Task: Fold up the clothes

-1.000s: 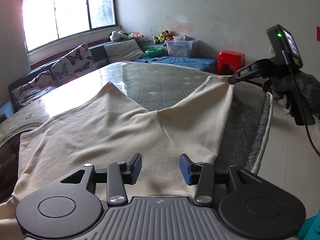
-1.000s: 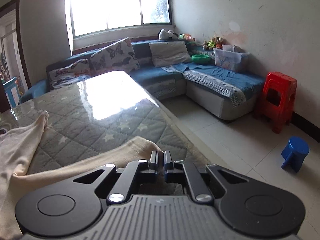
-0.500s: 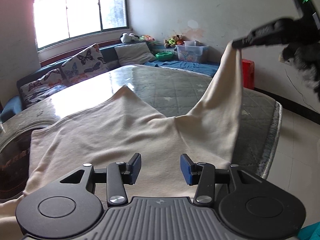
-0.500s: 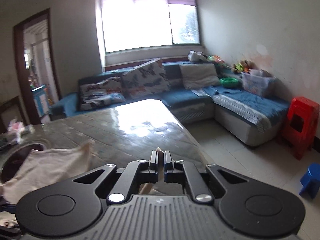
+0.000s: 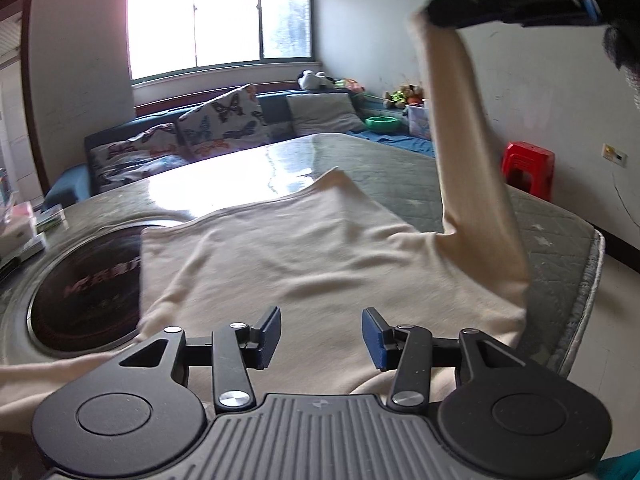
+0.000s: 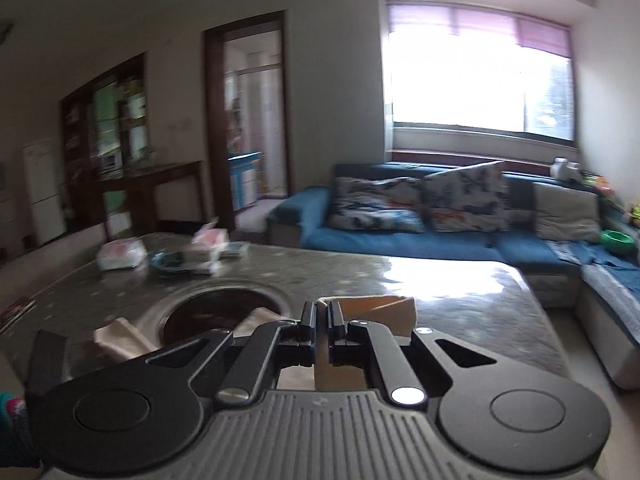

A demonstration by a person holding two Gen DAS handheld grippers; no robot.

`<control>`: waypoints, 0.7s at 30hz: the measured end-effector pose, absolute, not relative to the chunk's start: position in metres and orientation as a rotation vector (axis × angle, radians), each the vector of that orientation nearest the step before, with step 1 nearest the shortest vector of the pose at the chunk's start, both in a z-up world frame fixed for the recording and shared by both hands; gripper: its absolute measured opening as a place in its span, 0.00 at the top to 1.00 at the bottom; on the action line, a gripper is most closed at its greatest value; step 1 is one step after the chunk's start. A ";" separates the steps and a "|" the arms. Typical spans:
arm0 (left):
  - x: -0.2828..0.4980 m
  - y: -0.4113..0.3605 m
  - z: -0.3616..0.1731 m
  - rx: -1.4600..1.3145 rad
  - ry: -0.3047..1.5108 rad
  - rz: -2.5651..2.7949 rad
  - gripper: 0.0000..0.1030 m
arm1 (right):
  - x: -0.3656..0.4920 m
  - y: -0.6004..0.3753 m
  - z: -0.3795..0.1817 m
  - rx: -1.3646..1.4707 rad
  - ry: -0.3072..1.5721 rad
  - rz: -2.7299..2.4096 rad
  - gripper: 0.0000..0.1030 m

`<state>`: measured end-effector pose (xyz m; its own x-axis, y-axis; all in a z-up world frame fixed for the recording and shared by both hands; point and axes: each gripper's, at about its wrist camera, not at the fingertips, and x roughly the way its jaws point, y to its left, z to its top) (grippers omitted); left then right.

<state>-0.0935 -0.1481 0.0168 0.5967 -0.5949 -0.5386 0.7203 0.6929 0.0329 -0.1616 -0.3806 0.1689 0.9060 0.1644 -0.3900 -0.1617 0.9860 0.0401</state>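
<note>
A cream long-sleeved garment point(image 5: 304, 256) lies spread on the quilted table point(image 5: 560, 240). My left gripper point(image 5: 321, 336) is open and empty, hovering just above the garment's near part. My right gripper point(image 5: 430, 16) is shut on the end of the garment's right sleeve point(image 5: 472, 168) and holds it high above the table, so the sleeve hangs down steeply. In the right wrist view the right gripper point(image 6: 322, 312) pinches the cream sleeve cuff point(image 6: 380, 310) between its fingers.
A dark round inset point(image 5: 84, 288) lies in the table at the left, partly under the garment. Tissue packs and small items point(image 6: 168, 252) sit at the table's far end. A blue sofa point(image 6: 440, 236) with cushions stands behind. A red stool point(image 5: 528, 168) stands on the floor at the right.
My right gripper has lifted the sleeve from the table's right edge high up and swung leftward. My left gripper stayed open over the garment, shifting slightly left.
</note>
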 end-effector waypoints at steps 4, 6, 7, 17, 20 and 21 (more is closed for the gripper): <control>-0.093 -0.131 0.012 0.243 0.538 -0.733 0.51 | -0.133 -0.340 0.158 -0.041 0.454 0.296 0.96; -0.093 -0.122 0.011 0.232 0.545 -0.713 0.50 | -0.125 -0.324 0.149 -0.058 0.481 0.338 0.96; -0.093 -0.117 0.010 0.227 0.548 -0.702 0.49 | -0.121 -0.316 0.143 -0.067 0.497 0.360 0.96; -0.095 -0.088 0.008 0.213 0.562 -0.633 0.48 | -0.109 -0.296 0.096 -0.093 0.647 0.453 0.90; -0.098 -0.082 0.010 0.216 0.555 -0.621 0.48 | -0.117 -0.310 0.090 -0.106 0.678 0.427 0.88; -0.099 -0.080 0.011 0.216 0.553 -0.616 0.48 | -0.120 -0.315 0.088 -0.110 0.688 0.418 0.88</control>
